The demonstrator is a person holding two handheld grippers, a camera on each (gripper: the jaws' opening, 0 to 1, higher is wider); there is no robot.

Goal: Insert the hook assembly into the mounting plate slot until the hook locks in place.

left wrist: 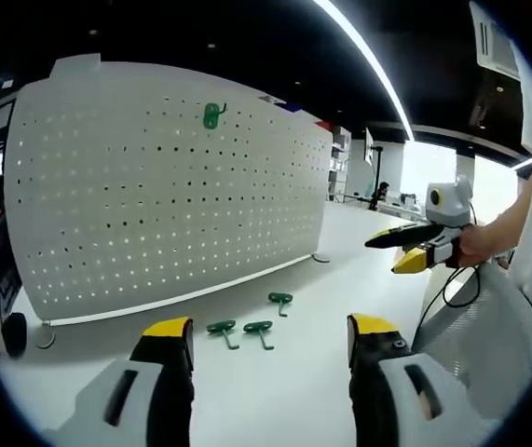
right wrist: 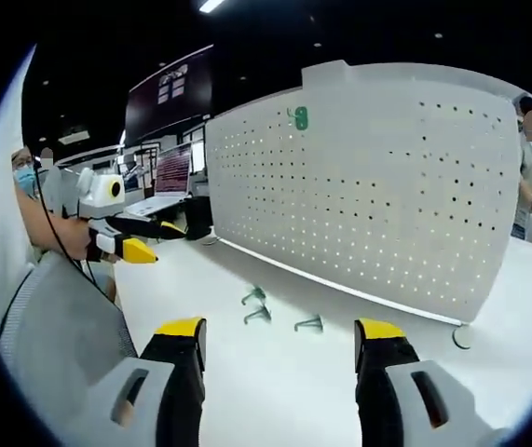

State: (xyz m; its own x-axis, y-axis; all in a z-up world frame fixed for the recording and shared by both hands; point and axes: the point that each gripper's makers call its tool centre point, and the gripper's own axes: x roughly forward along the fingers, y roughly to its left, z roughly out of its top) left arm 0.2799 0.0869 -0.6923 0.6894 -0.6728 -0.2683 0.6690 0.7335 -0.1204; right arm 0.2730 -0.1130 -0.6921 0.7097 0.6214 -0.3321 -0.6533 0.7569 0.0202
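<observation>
Pegboard (left wrist: 168, 186): upright on table (left wrist: 284, 372), one green hook (left wrist: 211, 115) already mounted high. Three loose hooks (left wrist: 258, 328) lie before its base. Left gripper (left wrist: 270, 340), right gripper (right wrist: 279, 340): jaws wide, empty. Advice: grasp the shank, present prongs square to holes.

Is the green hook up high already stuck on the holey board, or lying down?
On the board. The green hook hangs high on the pegboard; three other hooks lie on the table.
</observation>
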